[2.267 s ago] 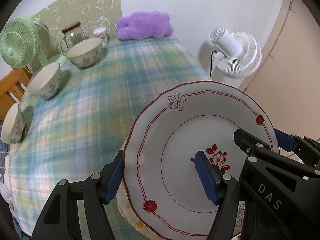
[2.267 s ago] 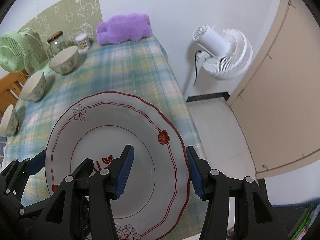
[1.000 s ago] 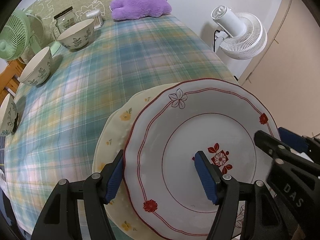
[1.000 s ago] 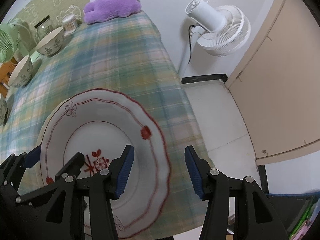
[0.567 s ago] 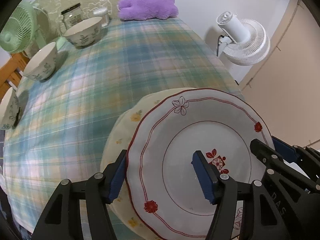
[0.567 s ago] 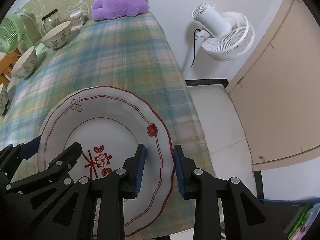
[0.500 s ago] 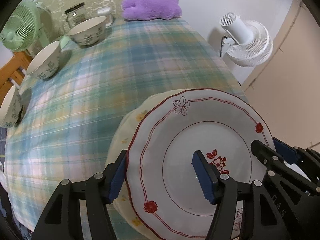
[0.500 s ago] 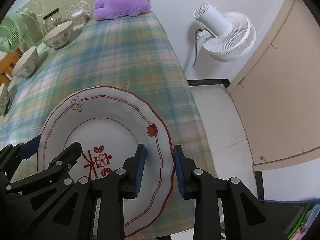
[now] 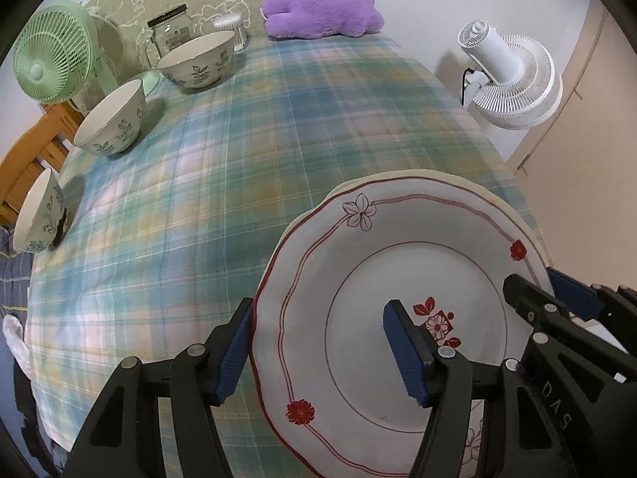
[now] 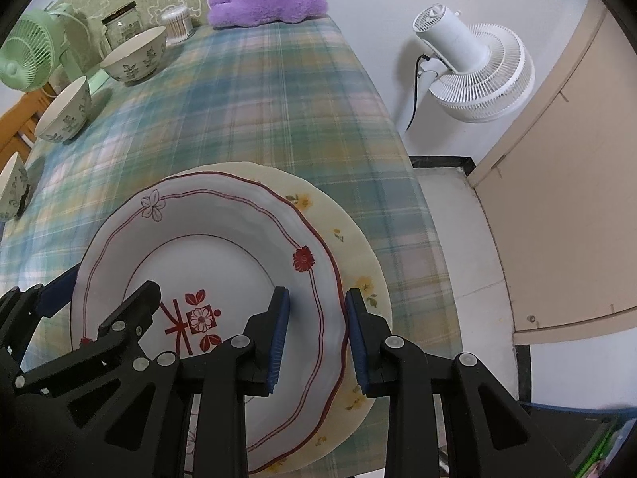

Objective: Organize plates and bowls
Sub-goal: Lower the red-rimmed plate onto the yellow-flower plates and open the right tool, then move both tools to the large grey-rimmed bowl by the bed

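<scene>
A white plate with red trim (image 9: 358, 279) (image 10: 223, 239) is held over a larger cream plate with yellow flowers (image 10: 350, 247) near the table's front edge. My left gripper (image 9: 318, 350) has its jaws on either side of the white plate's left rim. My right gripper (image 10: 316, 334) has its jaws closed on the white plate's right rim. Three leaf-patterned bowls stand along the left side: far (image 9: 197, 59), middle (image 9: 111, 123), near (image 9: 40, 211).
A green desk fan (image 9: 49, 65), a glass jar (image 9: 171, 36) and a cotton-swab tub (image 9: 233, 30) stand at the back left. A purple plush (image 9: 322, 10) lies at the far end. A white floor fan (image 9: 513, 79) stands right of the table. Plaid cloth (image 9: 298, 119) covers the table.
The white plate has come down and sits more centred over the cream plate. My right gripper closed onto its rim during the last second. The bowls have not moved.
</scene>
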